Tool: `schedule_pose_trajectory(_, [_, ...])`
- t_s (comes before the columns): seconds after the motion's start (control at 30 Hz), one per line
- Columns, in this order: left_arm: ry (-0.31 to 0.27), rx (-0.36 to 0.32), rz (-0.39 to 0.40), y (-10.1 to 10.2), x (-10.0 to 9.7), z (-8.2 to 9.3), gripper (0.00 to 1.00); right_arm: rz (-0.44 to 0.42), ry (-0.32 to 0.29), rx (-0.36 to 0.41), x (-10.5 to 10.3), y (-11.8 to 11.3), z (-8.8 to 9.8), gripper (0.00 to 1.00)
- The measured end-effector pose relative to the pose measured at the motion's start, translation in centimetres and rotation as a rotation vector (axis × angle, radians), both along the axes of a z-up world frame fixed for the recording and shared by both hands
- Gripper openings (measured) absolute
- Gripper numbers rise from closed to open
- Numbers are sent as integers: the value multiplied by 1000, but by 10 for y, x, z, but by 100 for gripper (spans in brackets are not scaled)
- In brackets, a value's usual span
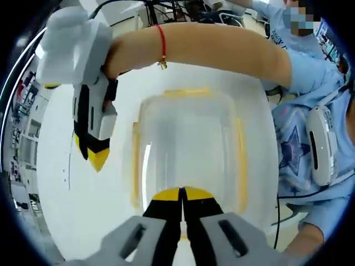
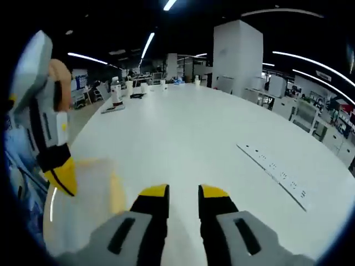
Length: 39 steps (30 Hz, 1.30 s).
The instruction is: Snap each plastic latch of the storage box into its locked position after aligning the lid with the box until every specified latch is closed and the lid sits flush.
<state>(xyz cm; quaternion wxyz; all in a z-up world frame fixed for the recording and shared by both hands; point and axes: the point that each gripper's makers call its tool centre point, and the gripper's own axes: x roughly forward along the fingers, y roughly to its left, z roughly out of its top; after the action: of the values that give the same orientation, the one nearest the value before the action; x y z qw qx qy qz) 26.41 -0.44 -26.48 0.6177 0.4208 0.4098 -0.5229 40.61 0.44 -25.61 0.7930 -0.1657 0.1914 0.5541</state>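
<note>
While pressed shut on storage box [image 1: 188,138] lid edge, left claw [image 1: 182,195]; right claw [image 2: 183,194] slightly open, empty, above table [image 2: 211,138].

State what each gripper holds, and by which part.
Nothing held. The left gripper is shut, empty, above the clear plastic storage box with yellow latches; the right gripper is open.

White round table [image 2: 188,138], inset power strip [image 2: 272,173] toward its right side, bottles and cups [image 2: 116,91] at the far edge, person in a light blue shirt [image 1: 302,127], red string bracelet [image 1: 162,47] on the forearm.
</note>
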Motion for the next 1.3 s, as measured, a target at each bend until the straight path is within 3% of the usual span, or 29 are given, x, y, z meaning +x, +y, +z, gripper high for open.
schedule_pose_trajectory(0.13, [-4,-36,-29,-1,-2,0,0,-30,-63,33,7,2,9,22])
schedule_pose_trajectory(0.23, [-36,-96,-108,-4,-3,2,1,-90,-125,53,12,-4,19,24])
schedule_pose_trajectory(0.3, [-50,-166,-118,-6,-1,4,11,-136,-148,84,10,-10,30,28])
schedule_pose_trajectory(0.37, [-52,-265,-4,-1,13,11,20,-135,-166,109,5,-13,39,29])
schedule_pose_trajectory(0.47, [-108,-397,58,6,28,31,19,-122,-172,129,-6,-14,52,30])
schedule_pose_trajectory(0.57, [-136,-532,128,11,37,53,21,-131,-225,125,-12,-19,64,33])
schedule_pose_trajectory(0.7, [-264,-786,293,36,62,100,26,-153,-271,147,-25,-25,78,36])
schedule_pose_trajectory(0.83, [-365,-876,391,64,73,118,32,-196,-296,246,-32,-29,99,39])
schedule_pose_trajectory(0.9, [-444,-895,430,83,76,125,36,-208,-313,269,-38,-33,106,40])
schedule_pose_trajectory(1.0, [-519,-949,483,106,75,137,39,-194,-336,281,-52,-39,111,39])
schedule_pose_trajectory(1.1, [-587,-985,569,131,71,145,41,-178,-323,306,-67,-46,113,39])
schedule_pose_trajectory(1.2, [-663,-1012,626,154,60,149,54,-202,-390,316,-78,-59,122,39])
schedule_pose_trajectory(1.3, [-736,-1035,665,175,48,151,55,-182,-436,329,-98,-69,126,40])
